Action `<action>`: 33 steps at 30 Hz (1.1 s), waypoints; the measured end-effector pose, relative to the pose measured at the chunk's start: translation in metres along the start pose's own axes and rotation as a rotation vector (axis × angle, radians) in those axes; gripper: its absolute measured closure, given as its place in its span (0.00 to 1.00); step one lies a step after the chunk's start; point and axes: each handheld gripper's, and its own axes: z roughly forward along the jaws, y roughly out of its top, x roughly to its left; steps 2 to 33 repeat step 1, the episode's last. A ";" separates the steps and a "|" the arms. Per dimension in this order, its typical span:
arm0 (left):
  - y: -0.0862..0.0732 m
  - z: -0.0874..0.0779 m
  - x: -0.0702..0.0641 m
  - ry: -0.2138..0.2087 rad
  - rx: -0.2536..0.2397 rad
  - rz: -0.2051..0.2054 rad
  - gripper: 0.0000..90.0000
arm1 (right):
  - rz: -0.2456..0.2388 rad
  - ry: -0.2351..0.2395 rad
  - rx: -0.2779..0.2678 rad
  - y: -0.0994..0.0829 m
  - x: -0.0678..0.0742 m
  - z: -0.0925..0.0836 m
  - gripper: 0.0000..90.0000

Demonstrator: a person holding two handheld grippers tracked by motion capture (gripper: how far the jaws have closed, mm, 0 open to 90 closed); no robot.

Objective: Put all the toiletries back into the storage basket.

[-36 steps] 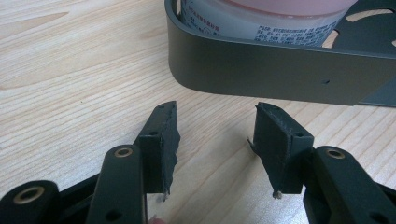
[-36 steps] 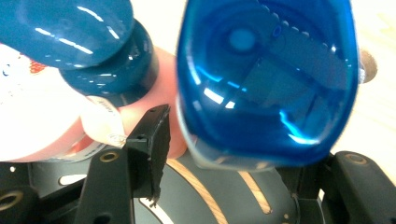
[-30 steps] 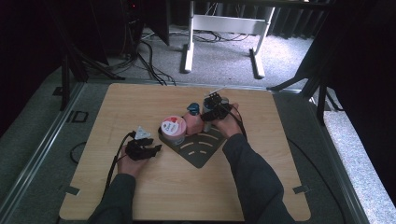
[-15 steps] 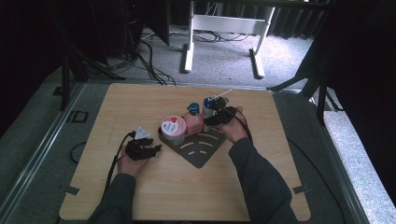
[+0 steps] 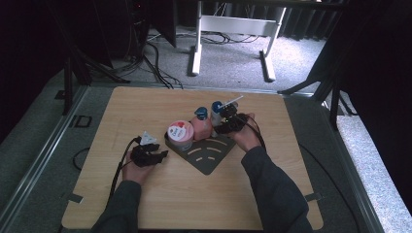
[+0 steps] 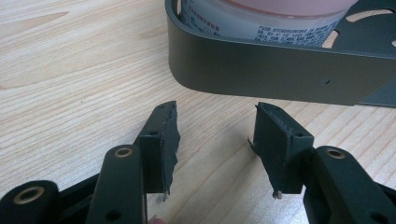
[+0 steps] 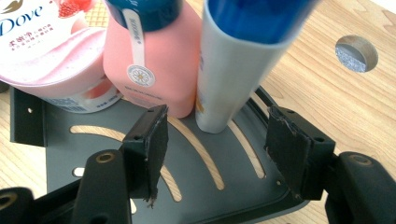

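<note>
Right gripper view: I am looking at the grey tube with the blue cap, standing cap-up on the dark corner tray, touching the pink bottle beside it. The Dove tub is sitting just past that, at the tray's back edge. My right gripper is hanging wide open just short of the tube, holding nothing, with the tube's base roughly centred between the jaws.

Judging the step as either a release or a fresh grasp of the tube. If grasping, I am wanting the near jaw slipped between tube and bottle, closing low so the tube is not tipping.

High view: left gripper is resting on the wooden table, left of the tray, open and empty, pointing at the tray wall.
</note>
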 end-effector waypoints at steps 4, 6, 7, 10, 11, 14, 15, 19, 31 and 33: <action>0.000 0.000 0.000 0.000 0.000 -0.001 0.56 | -0.001 -0.001 0.003 -0.001 -0.001 0.000 0.43; 0.000 0.000 0.000 0.000 0.000 -0.001 0.56 | -0.001 -0.001 0.003 -0.001 -0.001 0.000 0.43; 0.000 0.000 0.000 0.000 0.000 -0.001 0.56 | -0.001 -0.001 0.003 -0.001 -0.001 0.000 0.43; 0.000 0.000 0.000 0.000 0.000 -0.001 0.56 | -0.001 -0.001 0.003 -0.001 -0.001 0.000 0.43; 0.000 0.000 0.000 0.000 0.000 -0.001 0.56 | -0.001 -0.001 0.003 -0.001 -0.001 0.000 0.43; 0.000 0.000 0.000 0.000 0.000 -0.001 0.56 | -0.001 -0.001 0.003 -0.001 -0.001 0.000 0.43; 0.000 0.000 0.000 0.000 0.000 -0.001 0.56 | -0.001 -0.001 0.003 -0.001 -0.001 0.000 0.43; 0.000 0.000 0.000 0.000 0.000 -0.001 0.56 | -0.001 -0.001 0.003 -0.001 -0.001 0.000 0.43; 0.000 0.000 0.000 0.000 0.000 -0.001 0.56 | -0.001 -0.001 0.003 -0.001 -0.001 0.000 0.43; 0.000 0.000 0.000 0.000 0.000 -0.001 0.56 | -0.001 -0.001 0.003 -0.001 -0.001 0.000 0.43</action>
